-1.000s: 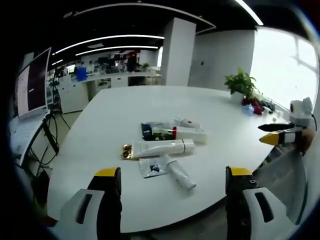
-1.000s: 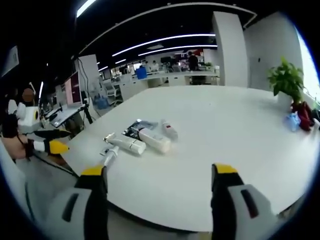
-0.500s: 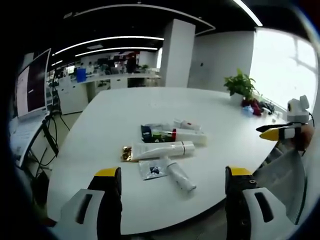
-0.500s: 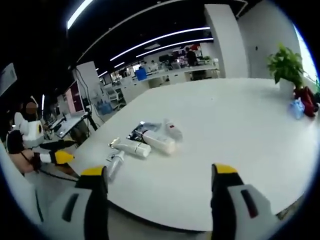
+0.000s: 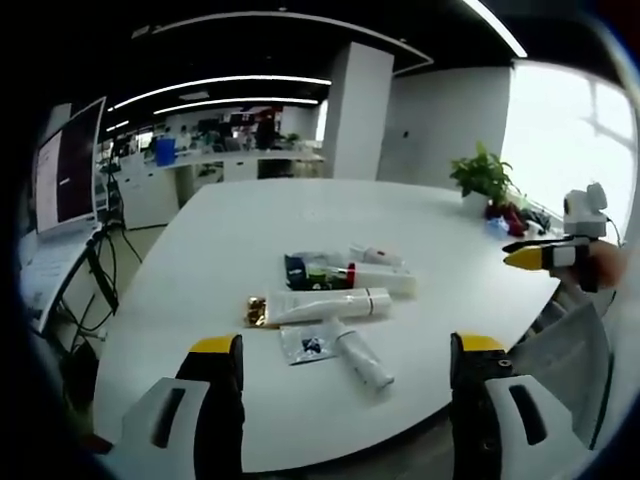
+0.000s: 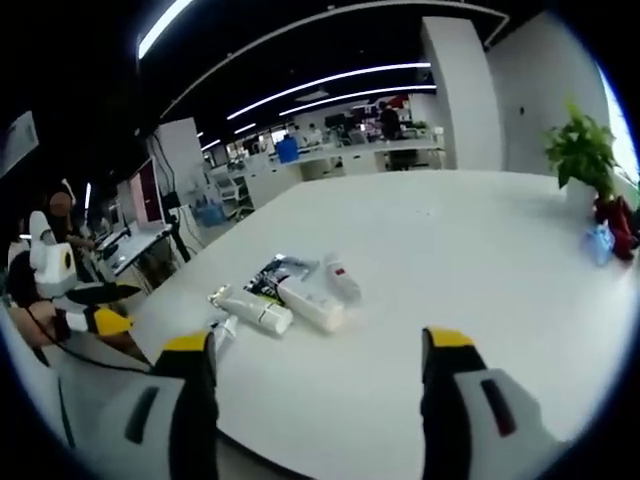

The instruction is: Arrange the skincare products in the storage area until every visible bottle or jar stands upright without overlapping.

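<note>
Since a second ago the tubes haven't shifted on the table; my right gripper has lifted a bit higher at the right edge of the left gripper view, and the right gripper view has rolled, nothing else.

Left gripper view, going left to right: my left gripper [image 5: 340,360] has its jaws spread wide with nothing between them, hanging over the near edge of the white table [image 5: 230,230]. Ahead of it, all lying flat: a gold-ended long tube [image 5: 320,305], in front of that a clear sachet [image 5: 305,342] touching a small white tube [image 5: 362,358]. Beyond the long tube sit a dark packet [image 5: 298,268], a white tube with red band [image 5: 378,279], and a small bottle [image 5: 375,256]. Far right, a potted plant [image 5: 482,176] near the window side.

Right gripper view: my left gripper's yellow tip [image 6: 108,320] sits far left, off the table edge. My right gripper [image 6: 318,365] is also released, jaws wide apart, empty. The pile of tubes [image 6: 285,295] lies ahead and to the left of it, well apart, none upright.
</note>
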Demonstrator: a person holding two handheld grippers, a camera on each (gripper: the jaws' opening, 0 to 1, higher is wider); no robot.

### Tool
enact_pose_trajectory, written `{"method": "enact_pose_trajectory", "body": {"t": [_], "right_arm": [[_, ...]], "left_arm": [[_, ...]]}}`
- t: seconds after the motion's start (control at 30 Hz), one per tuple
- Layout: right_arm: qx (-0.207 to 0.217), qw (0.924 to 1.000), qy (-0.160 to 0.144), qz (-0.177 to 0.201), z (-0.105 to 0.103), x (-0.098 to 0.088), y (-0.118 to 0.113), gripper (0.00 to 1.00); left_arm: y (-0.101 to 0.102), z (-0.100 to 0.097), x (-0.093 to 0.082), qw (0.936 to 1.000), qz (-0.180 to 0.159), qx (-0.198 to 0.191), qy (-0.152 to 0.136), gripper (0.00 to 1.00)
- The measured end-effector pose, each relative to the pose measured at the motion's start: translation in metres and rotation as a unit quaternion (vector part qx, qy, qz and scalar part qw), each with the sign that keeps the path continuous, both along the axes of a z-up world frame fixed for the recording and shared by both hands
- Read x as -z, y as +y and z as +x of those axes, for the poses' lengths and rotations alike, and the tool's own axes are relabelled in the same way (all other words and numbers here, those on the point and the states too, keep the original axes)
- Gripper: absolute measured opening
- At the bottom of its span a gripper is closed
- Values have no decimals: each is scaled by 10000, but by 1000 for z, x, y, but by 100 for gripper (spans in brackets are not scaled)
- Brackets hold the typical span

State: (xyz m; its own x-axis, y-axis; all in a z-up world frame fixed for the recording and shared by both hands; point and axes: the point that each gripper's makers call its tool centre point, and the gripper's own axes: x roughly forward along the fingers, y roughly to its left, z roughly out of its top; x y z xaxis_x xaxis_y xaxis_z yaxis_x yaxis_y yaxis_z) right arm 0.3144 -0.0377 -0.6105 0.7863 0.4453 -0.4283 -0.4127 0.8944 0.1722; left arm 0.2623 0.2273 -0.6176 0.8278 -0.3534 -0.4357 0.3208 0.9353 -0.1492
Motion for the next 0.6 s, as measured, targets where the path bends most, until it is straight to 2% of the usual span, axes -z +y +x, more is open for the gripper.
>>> {"method": "enact_pose_trajectory", "body": {"t": [0.47,0.6], "right_arm": [[-232,9996,-27,-182,16,8,8,85],[-330,9990,-93,-283,24,5,10,85]], "left_arm": [[-1,0,0,10000,2,23,39,83],[-1,0,0,10000,-13,15,32,83]]}}
